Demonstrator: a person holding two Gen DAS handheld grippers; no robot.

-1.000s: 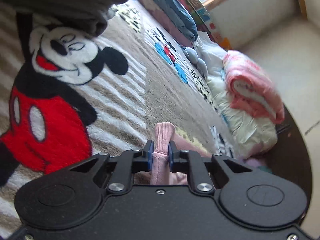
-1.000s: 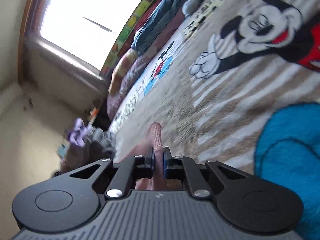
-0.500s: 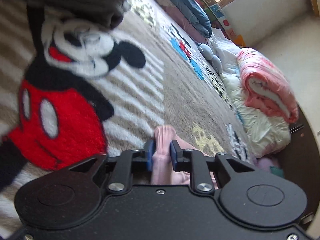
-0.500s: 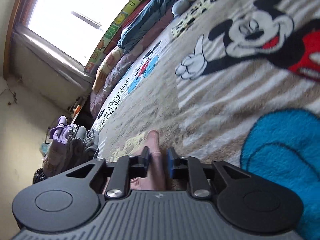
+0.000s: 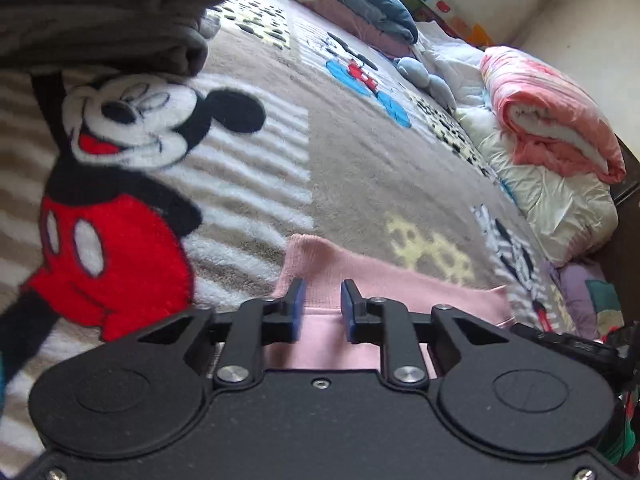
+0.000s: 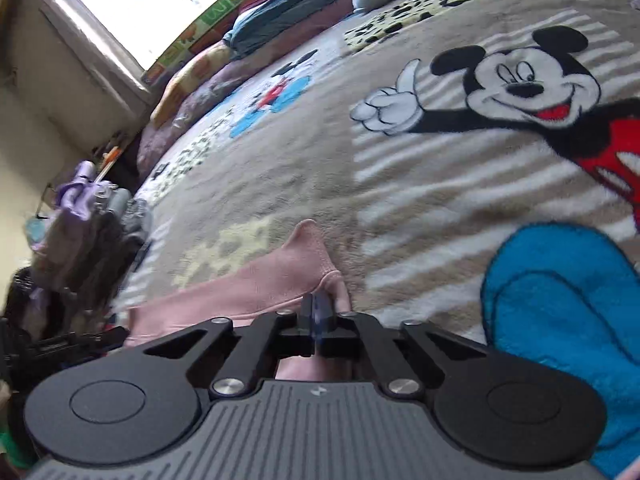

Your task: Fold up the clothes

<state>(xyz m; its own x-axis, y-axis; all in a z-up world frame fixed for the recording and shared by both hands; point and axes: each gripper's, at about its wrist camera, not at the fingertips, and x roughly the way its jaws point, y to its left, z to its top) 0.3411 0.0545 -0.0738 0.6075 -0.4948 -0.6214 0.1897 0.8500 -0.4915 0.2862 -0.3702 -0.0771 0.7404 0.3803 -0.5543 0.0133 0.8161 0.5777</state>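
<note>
A pink garment (image 5: 384, 280) lies flat on the Mickey Mouse blanket (image 5: 340, 168) near the bed's front edge. My left gripper (image 5: 322, 304) is open, its blue pads on either side of the garment's ribbed edge, not pinching it. In the right wrist view the same pink garment (image 6: 264, 276) lies on the blanket (image 6: 420, 184), one corner peaked up. My right gripper (image 6: 318, 316) has its jaws closed together beside the garment's bunched hem, with no cloth visibly between them.
A folded dark grey stack (image 5: 104, 16) sits at the left view's top left. A rolled pink-and-white quilt (image 5: 552, 116) and white bedding lie at right. Blue and purple bedding (image 6: 288, 12) lines the far side under the window. A clothes pile (image 6: 80, 216) stands off the bed.
Both grippers let go of the pink garment, which dropped flat onto the blanket. The left jaws opened wide; the right jaws opened at half a second ago and are now closed again.
</note>
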